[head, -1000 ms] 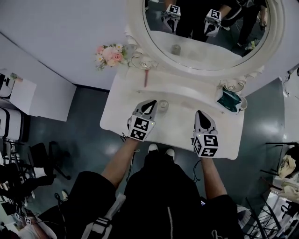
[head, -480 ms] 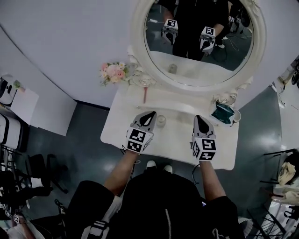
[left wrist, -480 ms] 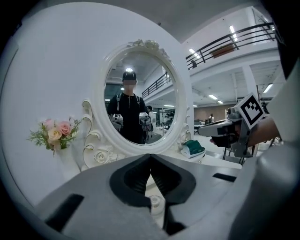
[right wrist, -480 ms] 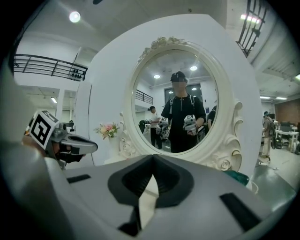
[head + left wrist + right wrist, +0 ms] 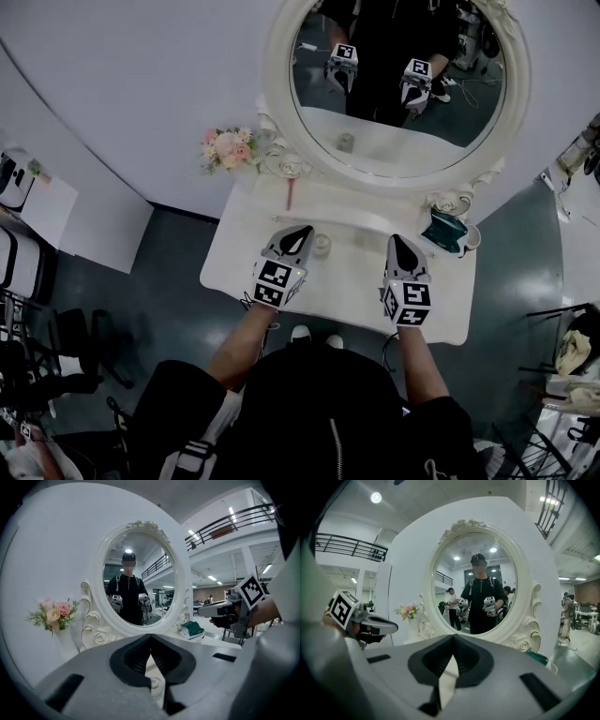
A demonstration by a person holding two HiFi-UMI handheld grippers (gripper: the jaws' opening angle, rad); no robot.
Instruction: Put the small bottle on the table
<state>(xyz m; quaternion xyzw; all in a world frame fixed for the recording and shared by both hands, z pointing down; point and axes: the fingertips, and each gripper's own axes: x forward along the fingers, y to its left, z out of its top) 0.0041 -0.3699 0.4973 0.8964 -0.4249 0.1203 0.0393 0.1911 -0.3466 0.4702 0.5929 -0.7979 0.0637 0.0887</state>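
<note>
**Head view.** The bottle (image 5: 322, 246) stands upright on the table (image 5: 239, 246), between the two grippers. It is just beside the tip of the left gripper (image 5: 302, 230) and well apart from the right gripper (image 5: 397, 240). The placing looks complete. The hazard is this closeness: a swing of the left gripper toward the right would likely clip the bottle and topple it, and a small, light bottle might then roll to the table edge. Both pairs of jaws taper to a point and carry nothing.

**Left gripper view.** The bottle (image 5: 155, 685) shows low down on the table, through the gap beneath the jaws, so a dip of this gripper could strike its top. The jaws of the left gripper (image 5: 150, 638) meet tip to tip, fully together, and clamp nothing. Beyond them stand the mirror (image 5: 140, 578), flowers (image 5: 52, 613) and a green box (image 5: 192, 629).

**Right gripper view.** No bottle appears here, so this gripper poses little hazard unless it crosses toward the left one. The jaws of the right gripper (image 5: 453, 639) are likewise pressed together and empty, and only pale table surface shows through the slit below them
</note>
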